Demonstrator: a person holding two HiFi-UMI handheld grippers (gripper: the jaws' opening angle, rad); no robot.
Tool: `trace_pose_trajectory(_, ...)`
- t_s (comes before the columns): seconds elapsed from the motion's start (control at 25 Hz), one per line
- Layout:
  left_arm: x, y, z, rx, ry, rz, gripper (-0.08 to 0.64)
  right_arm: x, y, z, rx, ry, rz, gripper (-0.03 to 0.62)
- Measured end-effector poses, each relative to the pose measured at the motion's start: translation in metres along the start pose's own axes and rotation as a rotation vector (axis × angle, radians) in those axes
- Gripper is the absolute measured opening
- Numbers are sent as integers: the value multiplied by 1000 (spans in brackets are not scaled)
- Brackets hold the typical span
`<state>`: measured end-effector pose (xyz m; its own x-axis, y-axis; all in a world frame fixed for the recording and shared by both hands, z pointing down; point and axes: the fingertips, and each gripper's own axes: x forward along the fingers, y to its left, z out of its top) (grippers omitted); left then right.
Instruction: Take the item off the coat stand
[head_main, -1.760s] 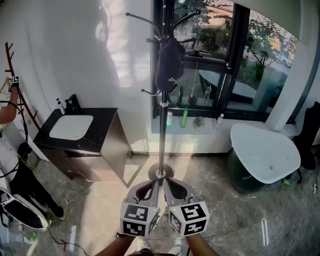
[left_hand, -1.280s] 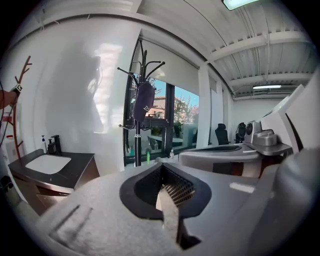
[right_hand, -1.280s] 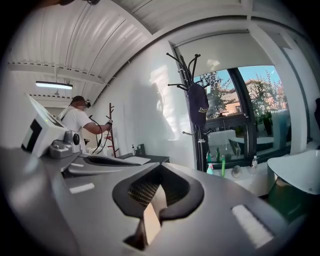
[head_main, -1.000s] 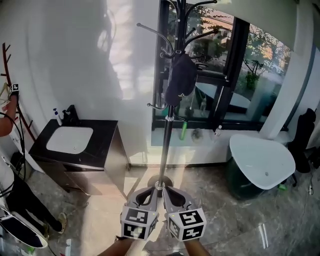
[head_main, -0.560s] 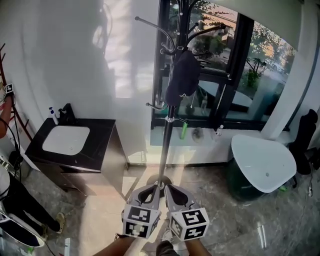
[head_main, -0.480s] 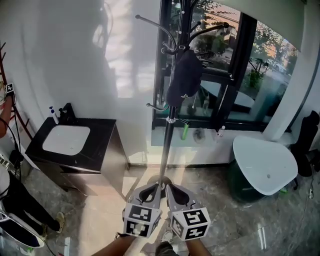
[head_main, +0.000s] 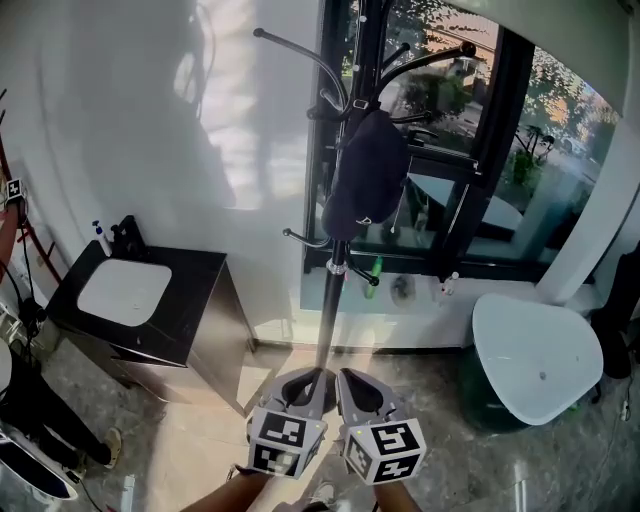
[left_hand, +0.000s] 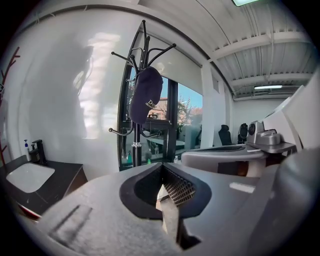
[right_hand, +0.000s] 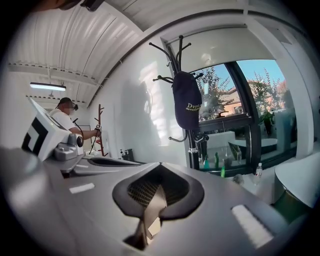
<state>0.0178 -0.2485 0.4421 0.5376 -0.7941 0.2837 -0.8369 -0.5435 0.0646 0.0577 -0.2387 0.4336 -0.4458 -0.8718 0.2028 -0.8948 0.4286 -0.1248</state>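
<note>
A dark navy cap hangs from an upper hook of the black coat stand, in front of the window. Both grippers are low in the head view, side by side, pointing at the stand's base. My left gripper is shut with nothing in it, and so is my right gripper. Both are well short of the cap. In the left gripper view the cap hangs up and left of the shut jaws. In the right gripper view the cap is above the shut jaws.
A black vanity with a white sink stands left of the stand against the wall. A white tub-like basin sits at the right. Bottles line the window sill. A person stands far left by a red rack.
The stand and cap have drawn nearer and look larger in the head view. Both grippers stay shut, side by side, moving forward together.
</note>
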Motion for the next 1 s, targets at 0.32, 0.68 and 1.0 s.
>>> trace_pose_trajectory(0.32,31,14,18,-17,-2,49,0,23,-35,46,-47,-61,49,6)
trace_pose_trajectory(0.68,47,29,41,-23,-24,97,0,41,-62,132,-166,-190,68,6)
trace_pose_trajectory(1.0,57,53,71,-33,-68,89,0,57,-88,206,-220,-276,7,3)
